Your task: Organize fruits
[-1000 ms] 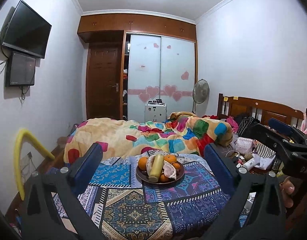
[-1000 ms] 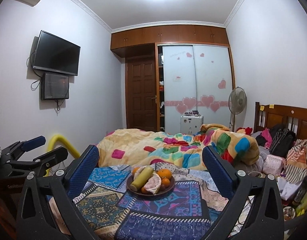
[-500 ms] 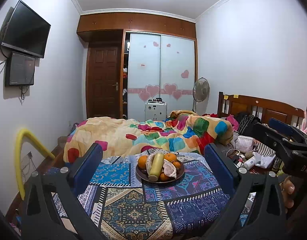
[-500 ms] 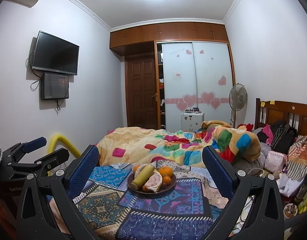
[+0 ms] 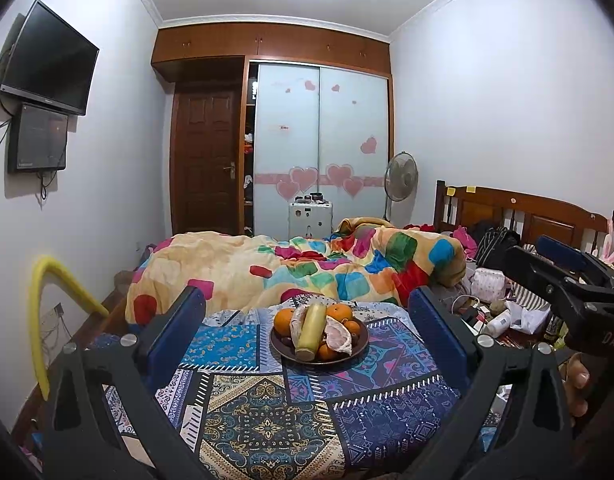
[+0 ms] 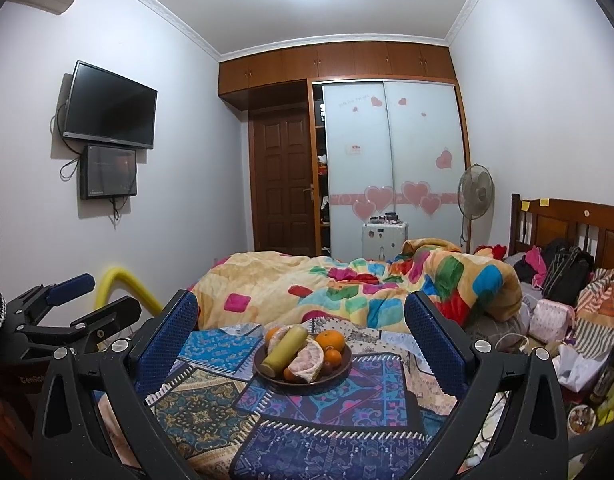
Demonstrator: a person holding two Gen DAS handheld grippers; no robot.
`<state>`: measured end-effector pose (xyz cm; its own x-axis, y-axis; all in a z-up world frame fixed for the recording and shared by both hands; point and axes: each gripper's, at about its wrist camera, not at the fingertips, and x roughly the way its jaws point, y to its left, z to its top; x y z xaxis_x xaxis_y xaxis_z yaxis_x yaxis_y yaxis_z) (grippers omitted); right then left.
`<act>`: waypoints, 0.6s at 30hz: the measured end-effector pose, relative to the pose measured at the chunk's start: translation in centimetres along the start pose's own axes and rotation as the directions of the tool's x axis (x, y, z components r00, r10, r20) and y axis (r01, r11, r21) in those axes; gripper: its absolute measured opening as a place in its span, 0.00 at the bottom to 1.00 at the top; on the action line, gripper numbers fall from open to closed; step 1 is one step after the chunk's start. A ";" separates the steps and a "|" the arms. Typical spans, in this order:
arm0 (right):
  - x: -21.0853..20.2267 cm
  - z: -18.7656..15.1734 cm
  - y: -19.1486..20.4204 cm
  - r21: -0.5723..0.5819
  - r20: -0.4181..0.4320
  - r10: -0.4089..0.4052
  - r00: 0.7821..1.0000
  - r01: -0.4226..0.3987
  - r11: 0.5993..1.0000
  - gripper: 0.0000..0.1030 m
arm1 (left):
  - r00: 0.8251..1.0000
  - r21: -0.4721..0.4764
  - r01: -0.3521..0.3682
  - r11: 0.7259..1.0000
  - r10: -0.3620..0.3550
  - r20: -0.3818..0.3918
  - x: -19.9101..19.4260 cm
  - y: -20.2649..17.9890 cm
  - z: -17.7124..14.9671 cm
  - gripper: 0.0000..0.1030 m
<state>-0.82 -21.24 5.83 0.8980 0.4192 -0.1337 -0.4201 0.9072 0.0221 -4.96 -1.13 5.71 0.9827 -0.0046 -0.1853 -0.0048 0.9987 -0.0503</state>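
Observation:
A dark plate (image 5: 282, 354) sits on a patterned patchwork cloth (image 5: 267, 420) over the bed. It holds oranges (image 5: 285, 322), a long yellow-green fruit (image 5: 311, 330) and a peeled pomelo piece (image 5: 339, 336). My left gripper (image 5: 305, 300) is open, short of the plate, its blue pads framing it. In the right wrist view the plate (image 6: 341, 372), an orange (image 6: 331, 340) and the long fruit (image 6: 285, 346) lie ahead of my open right gripper (image 6: 300, 304). Each gripper also shows from the side in the other view: right gripper (image 5: 547, 266), left gripper (image 6: 93, 300). Neither holds anything.
A crumpled multicoloured blanket (image 5: 291, 268) lies behind the plate. Bags, bottles and loose clutter (image 5: 495, 304) crowd the right by the wooden headboard (image 5: 519, 212). A yellow curved tube (image 5: 39, 320) stands at the left wall. A hand (image 5: 579, 388) grips the right tool.
Almost nothing. The right wrist view has tilted very slightly; both grippers stay open and the fruit has not moved.

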 end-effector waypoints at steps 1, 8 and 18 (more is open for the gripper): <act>0.1 -0.1 0.0 0.001 -0.002 0.000 1.000 0.000 1.000 1.00 | 1.000 0.000 0.000 1.000 0.000 0.000 0.0 0.0 0.0 1.00; 0.2 -0.4 0.0 0.003 -0.006 0.001 1.000 -0.001 1.000 1.00 | 1.000 0.006 -0.001 1.000 0.001 0.000 0.0 -0.1 0.0 1.00; 0.3 -0.4 0.0 0.005 -0.009 0.001 1.000 -0.001 1.000 1.00 | 1.000 0.003 0.004 1.000 -0.004 -0.002 0.3 0.2 0.0 1.00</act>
<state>-0.60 -21.16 5.38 0.8963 0.4199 -0.1427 -0.4206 0.9068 0.0268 -4.68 -0.98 5.61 0.9823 -0.0086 -0.1869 -0.0004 0.9988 -0.0483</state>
